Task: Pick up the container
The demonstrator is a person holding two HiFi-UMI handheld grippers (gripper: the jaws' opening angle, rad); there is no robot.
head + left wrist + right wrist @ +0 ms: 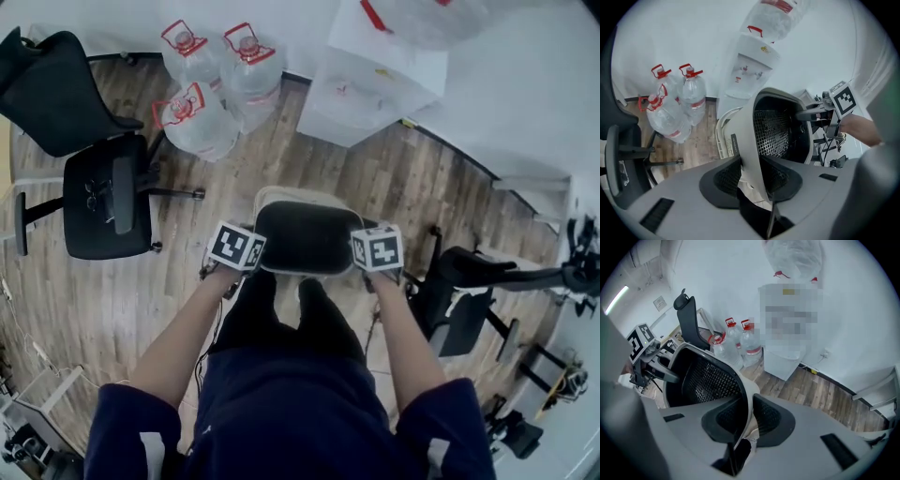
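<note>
The container (305, 236) is a beige tub with a black mesh inside (780, 131). In the head view it sits in front of the person's knees, between my two grippers. My left gripper (752, 176) straddles its left wall, both pads against the wall. On the opposite wall my right gripper (749, 416) is shut the same way, with the black inside (705, 378) to its left. In the head view the left gripper's marker cube (236, 246) and the right gripper's marker cube (377, 249) flank the tub. Whether the tub rests on anything is hidden.
A second pale basket (279, 195) lies just beyond the container on the wood floor. Three large water bottles (202, 117) and a white water dispenser (375, 84) stand by the far wall. A black office chair (103, 192) is at left, another dark seat (469, 281) at right.
</note>
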